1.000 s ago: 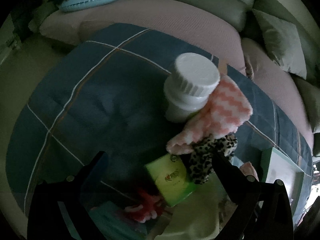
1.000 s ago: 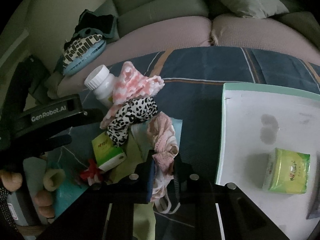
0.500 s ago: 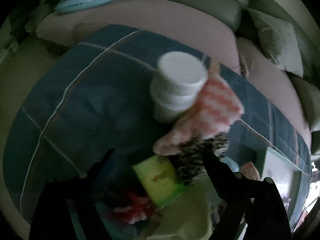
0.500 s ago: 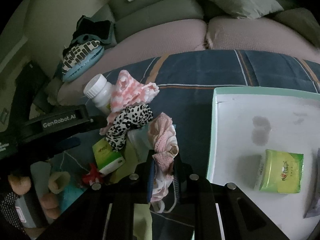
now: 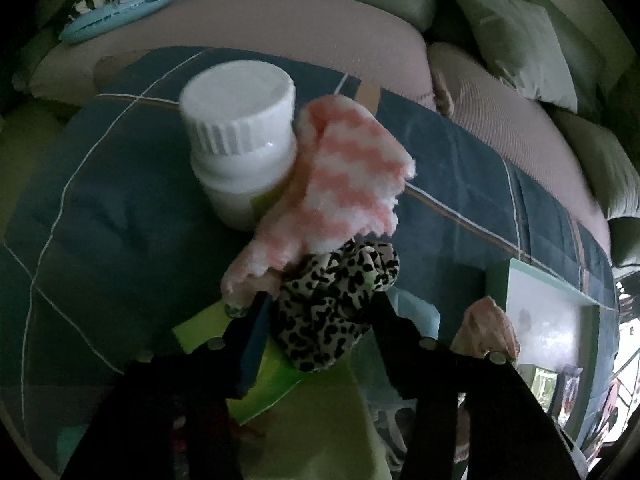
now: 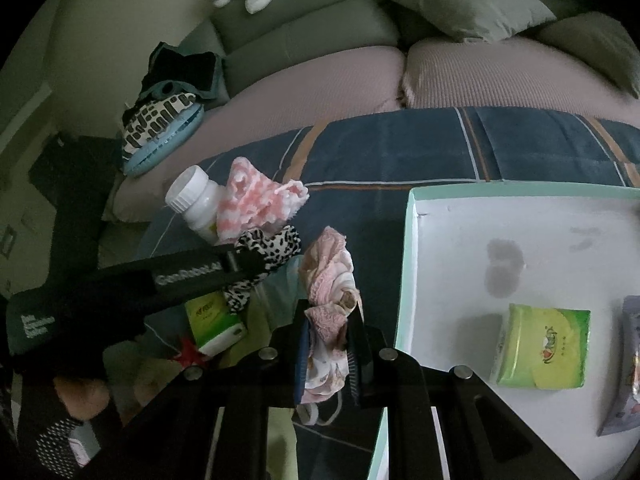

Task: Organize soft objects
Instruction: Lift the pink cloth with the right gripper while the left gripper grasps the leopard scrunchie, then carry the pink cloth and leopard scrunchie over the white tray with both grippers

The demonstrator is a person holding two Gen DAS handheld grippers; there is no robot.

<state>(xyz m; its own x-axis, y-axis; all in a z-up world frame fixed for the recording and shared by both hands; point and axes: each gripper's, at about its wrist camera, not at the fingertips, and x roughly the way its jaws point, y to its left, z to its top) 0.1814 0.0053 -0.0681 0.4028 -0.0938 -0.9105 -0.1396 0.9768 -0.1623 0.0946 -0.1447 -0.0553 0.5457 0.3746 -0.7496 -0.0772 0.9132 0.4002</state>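
**Leopard-print and pink fabric held over the plaid blanket**

Leopard-print fabric of a black-and-cream scrunchie (image 5: 336, 308) is straddled by the left gripper (image 5: 320, 312), its fingers on both flanks; whether they are pressed onto it cannot be told. A pink lace-trimmed soft bundle (image 6: 330, 292) is pinched firmly between the fingers of the right gripper (image 6: 328, 356), just beside the mint-rimmed white tray (image 6: 408, 264). A pink-and-white zigzag knitted cloth (image 5: 348, 184) is leaned against the white screw-cap plastic bottle (image 5: 240, 140).

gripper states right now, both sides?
Left gripper: open, fingers either side of the leopard-print scrunchie, not yet shut on it.
Right gripper: shut on the pink scrunchie.
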